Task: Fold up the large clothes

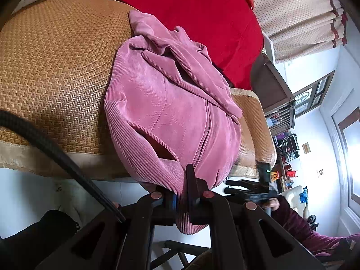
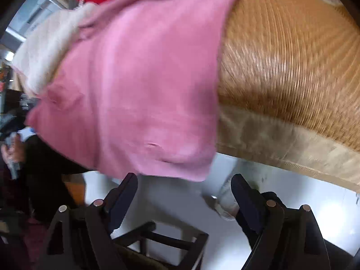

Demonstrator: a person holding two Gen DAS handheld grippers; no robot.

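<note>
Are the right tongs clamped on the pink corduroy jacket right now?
No: the right tongs stand wide apart below the pink corduroy jacket, with nothing between them.

The jacket (image 1: 171, 103) lay on the woven mat (image 1: 56, 67), its hem hanging over the mat's near edge and caught between the closed fingers of the left claw (image 1: 182, 193). Beyond the jacket, a blanket (image 1: 202, 11) lay further back on the bed. The right claw (image 1: 243, 186) sat just to the right of the left one. In its own view, the right claw (image 2: 184, 186) stood spread just below the jacket's overhanging edge (image 2: 139, 90), the mat (image 2: 292, 67) up to its right, the floor (image 2: 180, 202) beneath.
</note>
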